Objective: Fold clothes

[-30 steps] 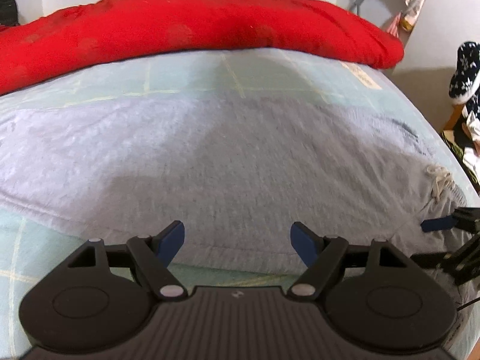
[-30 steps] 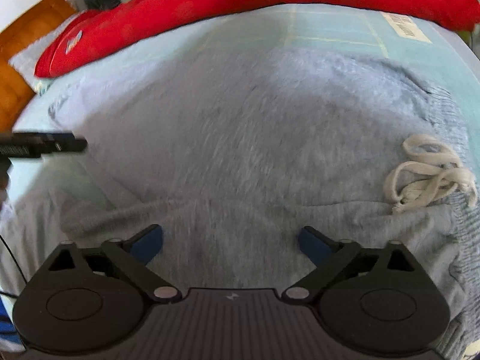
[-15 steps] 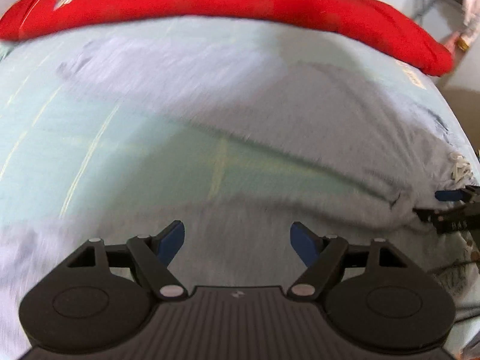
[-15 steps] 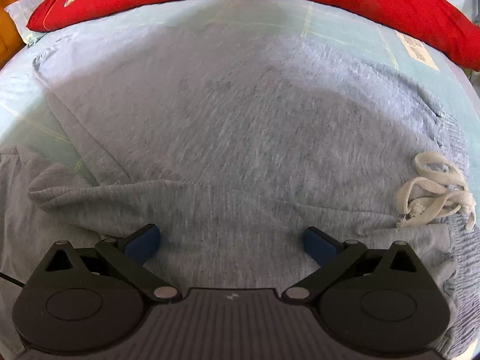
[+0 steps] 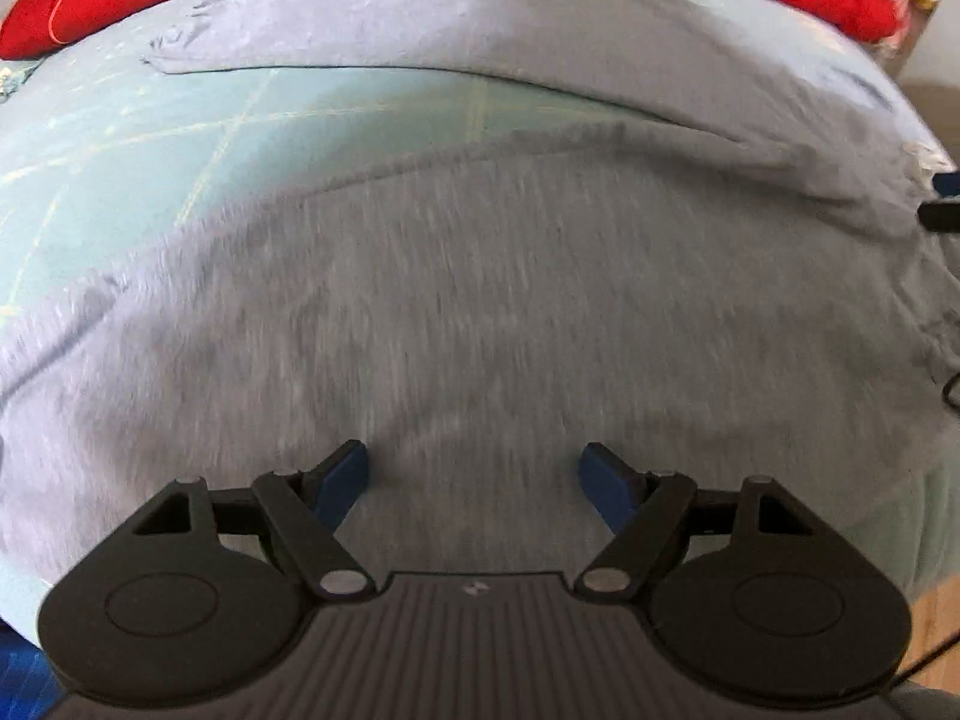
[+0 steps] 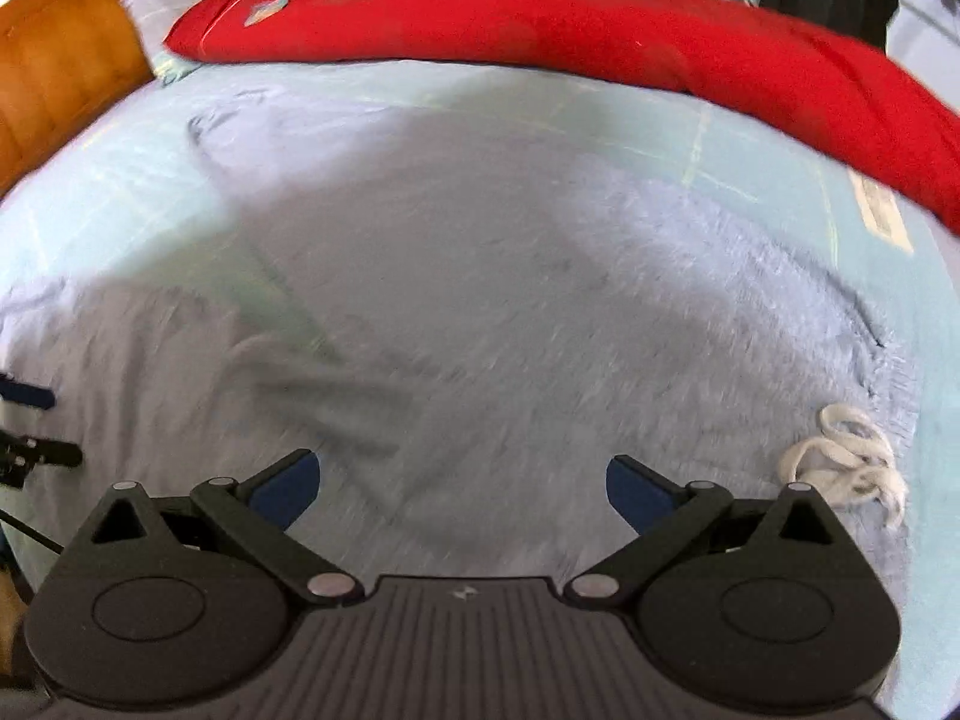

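Sweatpants (image 6: 480, 300) look soft, floppy fleece, so pinch the waistband by the drawstring (image 6: 846, 456) at lower right; both tools, left tool (image 5: 474, 477) and right tool (image 6: 462, 483), gape wide, holding nothing.

Grey sweatpants (image 6: 480, 312): soft matt knit cloth; drawstring (image 6: 846, 456) white cotton cord; red blanket (image 6: 600, 30) fleecy; headboard (image 6: 54, 72) glossy wood.

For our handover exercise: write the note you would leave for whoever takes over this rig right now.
Left gripper: open, empty, over the near leg of the grey sweatpants.
Right gripper: open, empty, over the sweatpants near the white drawstring.
Sweatpants lie spread on the light blue sheet, legs apart, red duvet behind.
Done: no fold visible.
Left: grip and fold.
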`<state>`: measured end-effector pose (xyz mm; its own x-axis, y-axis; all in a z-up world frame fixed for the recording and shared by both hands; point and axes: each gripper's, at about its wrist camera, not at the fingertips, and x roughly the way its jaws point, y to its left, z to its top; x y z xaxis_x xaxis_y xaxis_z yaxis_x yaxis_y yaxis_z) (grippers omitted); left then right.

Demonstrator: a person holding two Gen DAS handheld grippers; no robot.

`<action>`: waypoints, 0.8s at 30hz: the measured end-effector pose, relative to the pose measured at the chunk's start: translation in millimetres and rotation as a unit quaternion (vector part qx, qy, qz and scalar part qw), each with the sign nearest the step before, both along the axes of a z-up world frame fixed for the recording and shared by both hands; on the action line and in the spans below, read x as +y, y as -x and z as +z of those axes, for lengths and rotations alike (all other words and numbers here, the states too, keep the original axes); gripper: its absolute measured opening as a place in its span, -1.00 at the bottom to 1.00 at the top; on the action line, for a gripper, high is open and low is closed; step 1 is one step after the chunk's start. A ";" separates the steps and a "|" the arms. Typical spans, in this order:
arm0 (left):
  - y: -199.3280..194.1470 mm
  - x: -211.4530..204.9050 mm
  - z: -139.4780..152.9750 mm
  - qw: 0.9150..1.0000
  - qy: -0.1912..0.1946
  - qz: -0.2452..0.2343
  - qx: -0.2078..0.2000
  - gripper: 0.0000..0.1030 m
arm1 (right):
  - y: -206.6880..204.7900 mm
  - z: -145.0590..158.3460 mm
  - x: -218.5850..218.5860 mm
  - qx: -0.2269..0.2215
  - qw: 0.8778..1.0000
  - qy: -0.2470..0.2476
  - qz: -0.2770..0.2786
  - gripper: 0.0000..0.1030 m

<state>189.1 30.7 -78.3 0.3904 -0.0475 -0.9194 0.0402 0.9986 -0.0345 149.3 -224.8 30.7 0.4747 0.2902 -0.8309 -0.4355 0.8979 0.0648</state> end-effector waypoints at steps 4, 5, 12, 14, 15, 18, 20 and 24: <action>19.8 10.2 -4.6 0.999 0.002 -0.036 0.013 0.56 | 29.8 -6.7 17.0 0.009 1.000 0.014 -0.007 1.00; 24.1 14.1 -4.5 0.999 0.012 -0.033 0.018 0.56 | 36.6 -9.5 21.9 0.022 1.000 0.010 -0.010 1.00; 26.7 49.3 8.0 0.998 0.062 0.019 0.015 0.54 | 74.9 -21.7 53.9 0.100 0.995 -0.012 -0.017 1.00; 22.5 60.0 6.2 0.997 0.063 0.043 0.007 0.55 | 75.5 -29.3 57.6 0.121 0.992 -0.013 -0.022 1.00; 20.4 65.4 5.4 0.996 0.064 0.055 0.004 0.54 | 74.6 -34.2 57.4 0.130 0.991 -0.013 -0.027 1.00; 15.9 81.8 1.0 0.993 0.071 0.092 -0.006 0.54 | 71.7 -49.4 53.6 0.150 0.987 -0.012 -0.047 1.00; 22.5 91.4 -0.3 0.989 0.096 0.113 -0.013 0.54 | 71.4 -52.3 55.6 0.150 0.988 -0.008 -0.045 1.00; 37.5 115.2 19.4 0.977 0.114 0.177 -0.029 0.54 | 70.5 -49.0 66.4 0.156 0.987 0.022 -0.026 1.00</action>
